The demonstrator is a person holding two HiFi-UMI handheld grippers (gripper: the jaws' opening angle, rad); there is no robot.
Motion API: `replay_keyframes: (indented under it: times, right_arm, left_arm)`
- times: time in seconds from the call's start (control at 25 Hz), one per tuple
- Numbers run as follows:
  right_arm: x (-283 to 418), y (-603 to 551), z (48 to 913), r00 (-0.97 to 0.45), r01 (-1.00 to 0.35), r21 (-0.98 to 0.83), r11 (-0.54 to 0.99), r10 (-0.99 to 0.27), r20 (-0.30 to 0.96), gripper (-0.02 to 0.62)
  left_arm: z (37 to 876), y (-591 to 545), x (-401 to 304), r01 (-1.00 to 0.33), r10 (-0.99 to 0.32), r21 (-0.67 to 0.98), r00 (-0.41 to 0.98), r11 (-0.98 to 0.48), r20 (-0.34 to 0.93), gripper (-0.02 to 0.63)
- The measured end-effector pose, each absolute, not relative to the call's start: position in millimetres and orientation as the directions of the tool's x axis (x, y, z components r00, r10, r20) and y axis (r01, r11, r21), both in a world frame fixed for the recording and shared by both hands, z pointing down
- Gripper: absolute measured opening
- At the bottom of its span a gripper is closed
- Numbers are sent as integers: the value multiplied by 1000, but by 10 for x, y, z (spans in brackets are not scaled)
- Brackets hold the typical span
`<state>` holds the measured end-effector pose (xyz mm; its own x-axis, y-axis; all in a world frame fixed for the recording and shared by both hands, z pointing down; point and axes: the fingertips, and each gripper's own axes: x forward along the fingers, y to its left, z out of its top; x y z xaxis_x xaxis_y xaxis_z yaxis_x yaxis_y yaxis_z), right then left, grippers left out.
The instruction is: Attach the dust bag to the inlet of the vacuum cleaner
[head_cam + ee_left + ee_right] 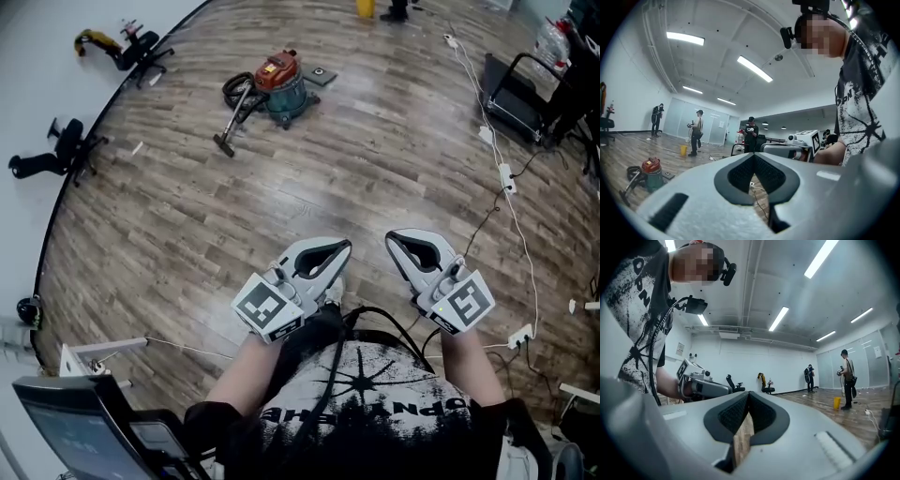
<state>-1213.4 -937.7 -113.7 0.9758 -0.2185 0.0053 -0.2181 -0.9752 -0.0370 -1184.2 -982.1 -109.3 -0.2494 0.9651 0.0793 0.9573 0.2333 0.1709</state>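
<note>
From the head view, the person holds both grippers level in front of the chest, side by side and a little apart. The left gripper [343, 247] and the right gripper [392, 237] both point out over the wooden floor [309, 178]. The vacuum cleaner [279, 84], with a red top and a teal drum, stands on that floor well away from both. Its hose and wand [234, 117] trail off to one side. A flat dark square thing [320, 77] lies just beside the drum, too small to tell what it is. Two office chairs [141, 52] stand along the curved wall, and white cables with power strips [506, 178] run down the other side.

In the left gripper view, the jaws are together, their dark pads meeting at the tip with nothing between them. The vacuum cleaner [650, 172] sits low at the left, far off across the floor. Three people [696, 133] stand further back near a glass wall, with a yellow bucket [683, 150] by one of them. The right gripper's marker cube [815, 139] shows past the tip.

In the right gripper view, these jaws are also closed tip to tip and empty, with only floor boards showing below the pads. The left gripper [701, 383] is alongside, and two people [847, 378] and the bucket [837, 402] are far behind.
</note>
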Motion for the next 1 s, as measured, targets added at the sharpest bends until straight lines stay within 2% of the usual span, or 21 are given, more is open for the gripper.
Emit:
replay_keyframes:
  times: [0.36, 0.76, 1.0]
  right_arm:
    - [-11050, -9054, -1390, 983, -183, 42, -982, -182, 24, 8]
    - [-10723, -8655, -1224, 996, -71, 35, -997, -69, 53, 8]
    - [-10582, -8222, -1288, 999, -33, 42, -999, -33, 8, 8]
  left_arm:
    - [-1263, -9392, -10748, 946, 951, 125, -307, 300, 42, 0]
    - [-1103, -8986, -10306, 912, 919, 141, -393, 384, 37, 0]
    - [-1089, -8547, -10184, 904, 908, 127, -416, 408, 47, 0]
